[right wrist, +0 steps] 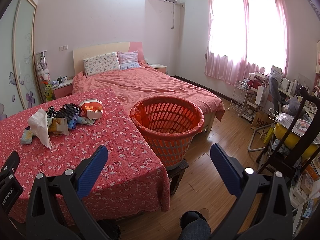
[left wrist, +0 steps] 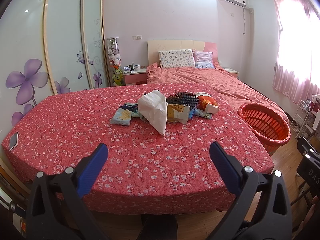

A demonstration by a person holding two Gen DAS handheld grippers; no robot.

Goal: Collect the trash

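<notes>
Pink-covered bed [right wrist: 152, 84] at the far wall; nearer, table under red floral cloth [left wrist: 140, 156]; orange slotted basket [right wrist: 170, 124] with a red liner just beside the table's right edge, on a dark stool [right wrist: 178, 170]. Left gripper [left wrist: 158, 150] above the table's near edge, jaws wide apart, nothing between them; right gripper [right wrist: 158, 150] likewise spread and empty, aimed at the basket. Trash pile [left wrist: 170, 108] mid-table: white tissue [left wrist: 156, 112], wrappers, red-and-white cup [left wrist: 206, 102]. Phone [left wrist: 13, 141] at the far-left edge.
</notes>
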